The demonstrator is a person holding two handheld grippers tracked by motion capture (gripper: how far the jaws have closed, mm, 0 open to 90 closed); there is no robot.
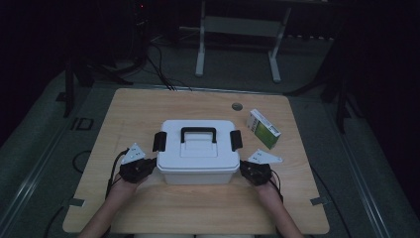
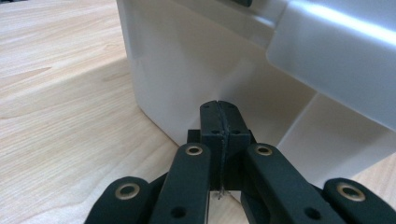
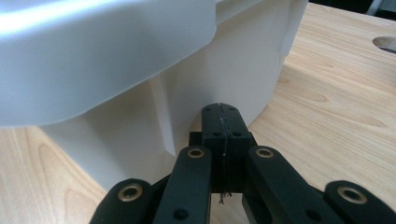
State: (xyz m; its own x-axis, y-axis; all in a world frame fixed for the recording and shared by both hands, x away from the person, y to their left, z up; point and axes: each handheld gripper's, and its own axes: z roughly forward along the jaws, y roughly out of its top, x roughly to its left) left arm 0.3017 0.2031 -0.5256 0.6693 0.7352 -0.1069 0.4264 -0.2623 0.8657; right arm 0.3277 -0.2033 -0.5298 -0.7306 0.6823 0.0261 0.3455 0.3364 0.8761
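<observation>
A white plastic storage box (image 1: 198,151) with a black handle (image 1: 198,133) and black side latches stands in the middle of the wooden table. My left gripper (image 1: 154,163) is at the box's left side near its front corner, jaws shut with nothing between them. In the left gripper view the shut tips (image 2: 219,108) sit close against the box wall (image 2: 196,70) under the lid's rim. My right gripper (image 1: 242,167) mirrors it at the box's right side, also shut and empty. Its tips (image 3: 220,111) are close to the box wall (image 3: 224,79) below the overhanging lid (image 3: 93,51).
A green and white carton (image 1: 263,128) lies on the table (image 1: 148,106) to the right of the box, beyond my right gripper. A round cable hole (image 1: 237,106) sits near the table's far edge. Stands and cables crowd the dark floor behind.
</observation>
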